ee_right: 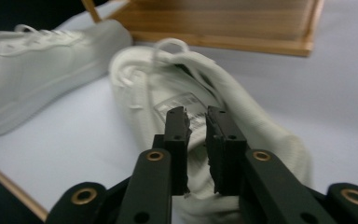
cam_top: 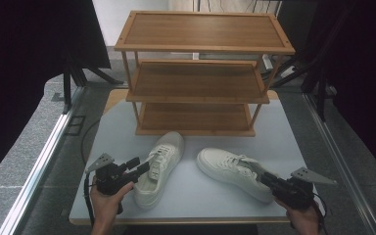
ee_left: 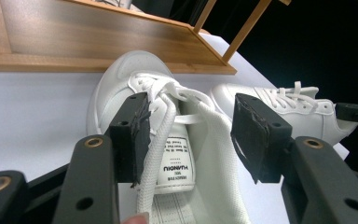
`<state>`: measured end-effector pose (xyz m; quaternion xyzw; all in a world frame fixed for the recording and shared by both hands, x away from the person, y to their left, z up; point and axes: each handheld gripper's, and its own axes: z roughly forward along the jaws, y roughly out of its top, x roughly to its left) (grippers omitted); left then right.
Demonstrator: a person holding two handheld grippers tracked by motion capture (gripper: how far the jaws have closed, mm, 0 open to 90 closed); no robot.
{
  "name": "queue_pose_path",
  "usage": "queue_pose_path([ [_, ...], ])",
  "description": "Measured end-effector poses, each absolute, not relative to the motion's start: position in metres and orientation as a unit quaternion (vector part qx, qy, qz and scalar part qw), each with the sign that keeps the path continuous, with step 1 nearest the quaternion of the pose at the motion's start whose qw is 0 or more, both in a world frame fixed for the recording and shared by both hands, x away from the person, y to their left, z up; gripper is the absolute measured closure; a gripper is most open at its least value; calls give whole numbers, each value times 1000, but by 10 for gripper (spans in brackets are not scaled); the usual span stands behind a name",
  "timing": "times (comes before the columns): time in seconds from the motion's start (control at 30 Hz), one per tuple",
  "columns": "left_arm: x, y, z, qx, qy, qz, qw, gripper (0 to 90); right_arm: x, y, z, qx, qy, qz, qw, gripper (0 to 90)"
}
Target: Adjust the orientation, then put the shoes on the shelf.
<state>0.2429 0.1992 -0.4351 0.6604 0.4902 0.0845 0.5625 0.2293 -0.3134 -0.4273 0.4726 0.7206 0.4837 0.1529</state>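
We see our left hand-held gripper point(cam_top: 138, 166) as a black body topped with a grey three-cornered plate, and our right hand-held gripper point(cam_top: 267, 179) built the same. From its own camera each shows two matte black arms with brass-ringed holes and small screw holes. Worn, frayed black pads point(ee_left: 142, 135) face inward. A black cable trails from each. Our forearms are bare, without sleeves.

Pale grey table point(cam_top: 274, 137), three-tier wooden shoe rack point(cam_top: 203, 46) standing at its far side with bare shelves, two white sneakers on the tabletop in front, left sneaker point(cam_top: 159, 166) toe toward the rack, right sneaker point(cam_top: 235, 171) angled beside it
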Motion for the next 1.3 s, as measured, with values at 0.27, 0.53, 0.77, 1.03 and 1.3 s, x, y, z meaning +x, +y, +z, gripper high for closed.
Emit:
queue_pose_path([
  [0.27, 243, 198, -438, 667, 488, 79, 557, 466, 226, -310, -422, 461, 717, 493, 176, 672],
  [0.53, 246, 201, -433, 669, 488, 86, 554, 461, 230, -311, -404, 432, 717, 506, 206, 558],
  [0.77, 246, 194, -424, 699, 481, 114, 518, 434, 251, -310, -395, 400, 737, 499, 217, 468],
  [1.03, 254, 188, -422, 720, 483, 116, 485, 430, 262, -321, -388, 392, 755, 478, 218, 442],
  [1.3, 254, 186, -434, 735, 491, 127, 451, 437, 262, -341, -385, 416, 739, 484, 217, 444],
])
